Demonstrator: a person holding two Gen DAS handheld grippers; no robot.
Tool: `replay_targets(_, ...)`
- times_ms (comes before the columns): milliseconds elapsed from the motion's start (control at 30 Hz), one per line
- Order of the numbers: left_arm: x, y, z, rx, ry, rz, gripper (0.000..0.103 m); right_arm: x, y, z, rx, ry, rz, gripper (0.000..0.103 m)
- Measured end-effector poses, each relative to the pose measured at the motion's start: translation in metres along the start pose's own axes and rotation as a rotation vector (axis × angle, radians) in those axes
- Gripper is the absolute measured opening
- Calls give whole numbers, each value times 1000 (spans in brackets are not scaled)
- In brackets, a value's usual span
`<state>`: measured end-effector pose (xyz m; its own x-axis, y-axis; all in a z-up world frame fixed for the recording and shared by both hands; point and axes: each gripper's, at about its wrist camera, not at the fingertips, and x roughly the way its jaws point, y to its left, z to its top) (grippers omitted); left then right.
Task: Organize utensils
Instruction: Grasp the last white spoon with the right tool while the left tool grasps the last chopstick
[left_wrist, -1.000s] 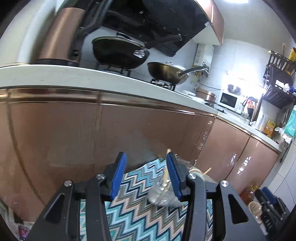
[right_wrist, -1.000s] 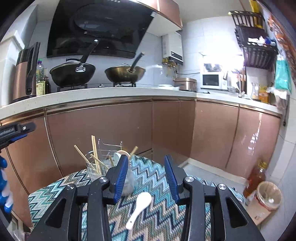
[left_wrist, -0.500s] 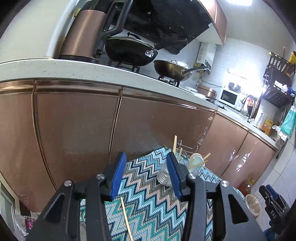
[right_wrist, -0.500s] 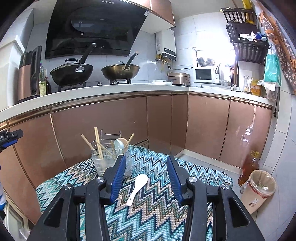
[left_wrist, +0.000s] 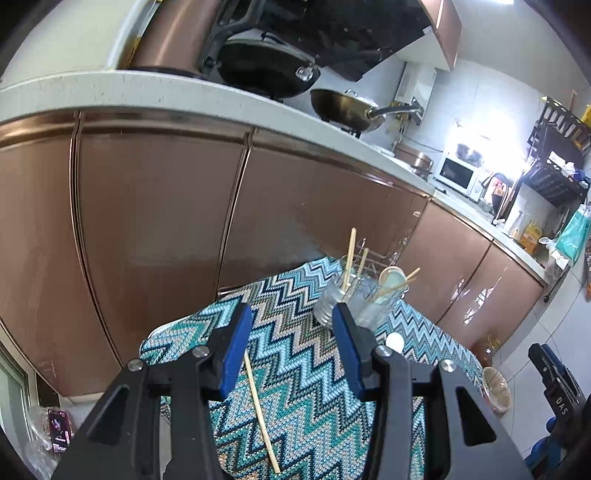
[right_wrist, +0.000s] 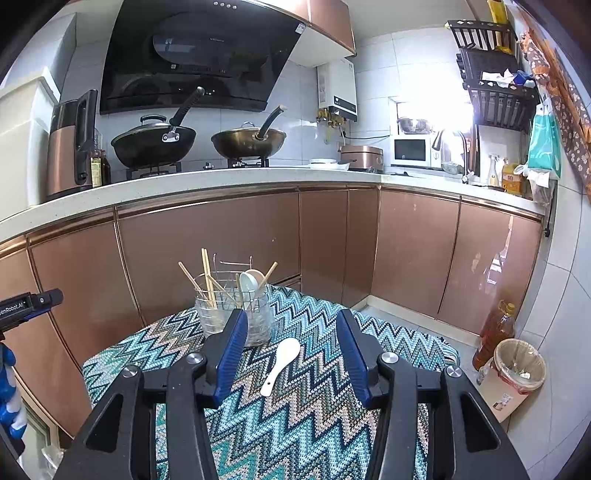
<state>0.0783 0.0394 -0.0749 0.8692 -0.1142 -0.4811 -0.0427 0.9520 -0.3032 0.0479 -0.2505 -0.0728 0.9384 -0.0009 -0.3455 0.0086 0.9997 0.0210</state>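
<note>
Right gripper (right_wrist: 290, 354), jaws just widened and empty, is best lowered squarely over white spoon (right_wrist: 281, 363) lying directly ahead; left gripper (left_wrist: 293, 352) released.

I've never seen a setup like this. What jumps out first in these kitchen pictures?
The zigzag tablecloth in teal and white grabs the eye first, spread under both claws. On it lies a white spoon in front of the open right claw, and a lone chopstick below the open left claw. Behind them, clear jars hold chopsticks and a spoon, against the copper cabinets.
</note>
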Motion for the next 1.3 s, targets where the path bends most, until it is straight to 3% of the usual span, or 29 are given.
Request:
replay_targets(833, 79, 18, -33, 1, 224, 73, 43, 64, -28, -38, 57, 154, 28, 48)
replay_targets(1300, 130, 40, -63, -40, 408, 89, 43, 111, -25, -54, 19, 267, 82, 49)
